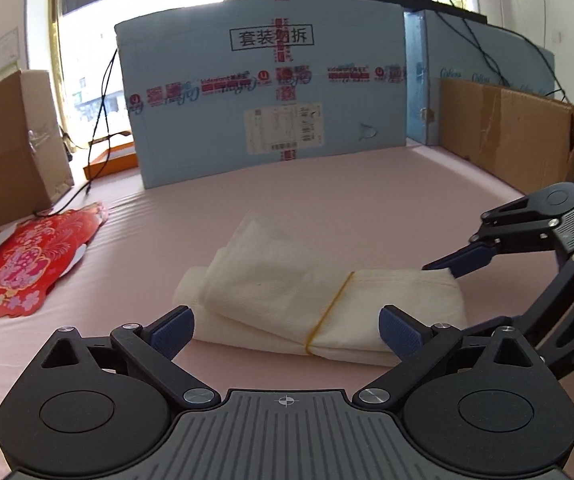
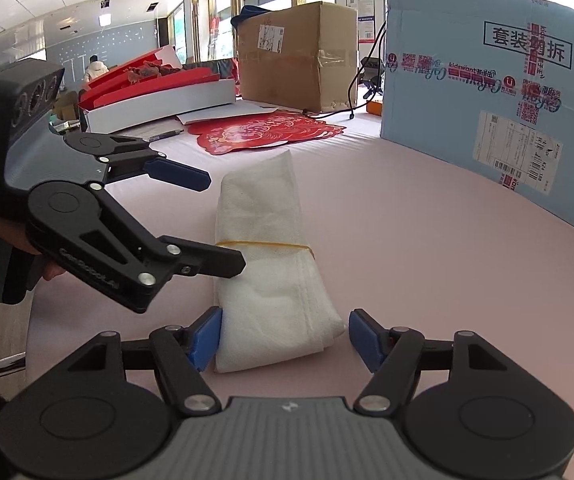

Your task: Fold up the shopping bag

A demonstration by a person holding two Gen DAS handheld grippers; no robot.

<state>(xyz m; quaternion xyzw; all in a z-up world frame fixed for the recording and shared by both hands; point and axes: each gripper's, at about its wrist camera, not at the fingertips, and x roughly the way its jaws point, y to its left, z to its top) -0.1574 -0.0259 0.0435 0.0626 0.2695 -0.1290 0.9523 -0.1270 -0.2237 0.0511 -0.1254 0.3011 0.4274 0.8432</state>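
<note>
- While the folded shopping bag lies flat on the pink surface, both claws stand around it with their fingers spread wide and nothing gripped.
- Nearest in the left wrist view, the left claw is released; the long near edge of the bag sits between its two blue pads, and I cannot tell if the right pad touches the cloth.
- Nearest in the right wrist view, the right claw is also released; its left blue pad is at the short end of the bag, seemingly touching it, and its right pad stands apart from the cloth.
- A yellow rubber band goes around the bag, closer to the end at the right claw.
- In the left wrist view, one fingertip of the right claw reaches to the far corner of that same end.
- Beyond the bag, the surface is bare up to the blue carton, which closes the far edge.
- To the left lies a red paper cutting, well apart from the bag, with a brown box behind it.
- To the right, a brown cardboard wall borders the surface.
</note>
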